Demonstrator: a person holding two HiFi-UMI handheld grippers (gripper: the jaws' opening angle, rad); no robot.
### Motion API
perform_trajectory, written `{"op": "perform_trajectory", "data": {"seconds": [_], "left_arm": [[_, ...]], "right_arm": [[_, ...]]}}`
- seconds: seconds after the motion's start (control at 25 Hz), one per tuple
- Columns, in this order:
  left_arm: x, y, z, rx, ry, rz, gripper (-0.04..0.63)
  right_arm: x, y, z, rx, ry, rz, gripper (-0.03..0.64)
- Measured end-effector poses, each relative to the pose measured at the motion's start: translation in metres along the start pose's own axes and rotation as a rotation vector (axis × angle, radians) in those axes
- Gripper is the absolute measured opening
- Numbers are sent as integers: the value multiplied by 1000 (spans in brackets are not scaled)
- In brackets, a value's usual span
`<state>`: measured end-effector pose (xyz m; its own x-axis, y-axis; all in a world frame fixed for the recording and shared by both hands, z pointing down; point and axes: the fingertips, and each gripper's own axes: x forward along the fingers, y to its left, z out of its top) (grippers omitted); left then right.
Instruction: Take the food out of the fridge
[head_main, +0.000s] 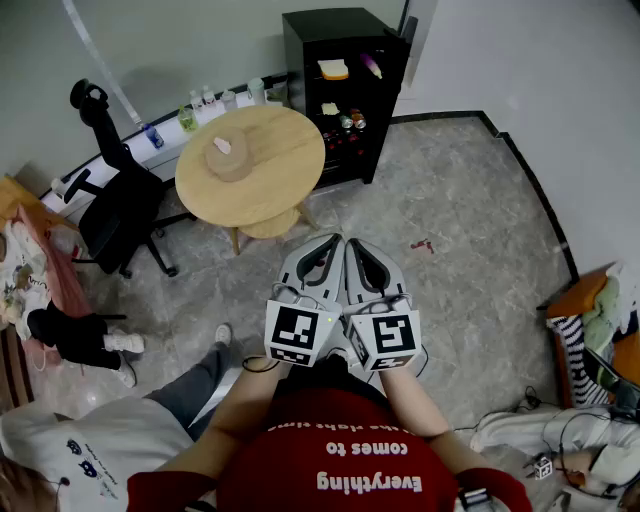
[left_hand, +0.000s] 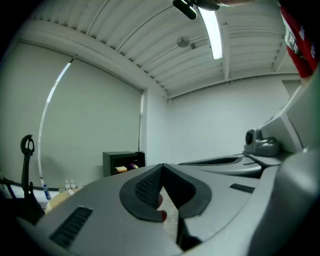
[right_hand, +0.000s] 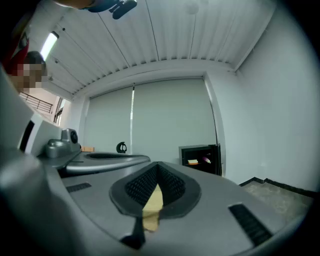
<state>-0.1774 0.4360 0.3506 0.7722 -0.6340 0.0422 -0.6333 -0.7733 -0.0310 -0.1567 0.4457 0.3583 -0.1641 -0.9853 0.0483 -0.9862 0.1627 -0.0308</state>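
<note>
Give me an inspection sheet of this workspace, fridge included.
Surface: round wooden table, one pink item on it.
Job's things: black fridge open; yellow food and purple food on its top shelf.
Clutter: bottles along the wall; red scrap on the floor.
Grippers: left claw and right claw both shut, empty, side by side, apart from the fridge.
Cables: loose wires on the floor at lower right.
Surroundings: black office chair beside the table.

The fridge (head_main: 332, 22) was coloured black, the round table (head_main: 272, 165) pale wood, the floor (head_main: 470, 220) mottled grey. The left gripper (head_main: 331, 241) and right gripper (head_main: 355, 244) were coloured grey, with black-and-white marker squares.
</note>
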Motion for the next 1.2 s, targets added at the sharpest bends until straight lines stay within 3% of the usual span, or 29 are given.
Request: {"op": "perform_trajectory", "data": {"seconds": [0.88,1.2], "left_arm": [[18,-14,2,-9,-14,7,8],[34,-18,-17,-28,-11,46,8]], "right_arm": [[-2,-24,0,44,-26,24,11],[4,-40,-19,25,-3,64,11]]}}
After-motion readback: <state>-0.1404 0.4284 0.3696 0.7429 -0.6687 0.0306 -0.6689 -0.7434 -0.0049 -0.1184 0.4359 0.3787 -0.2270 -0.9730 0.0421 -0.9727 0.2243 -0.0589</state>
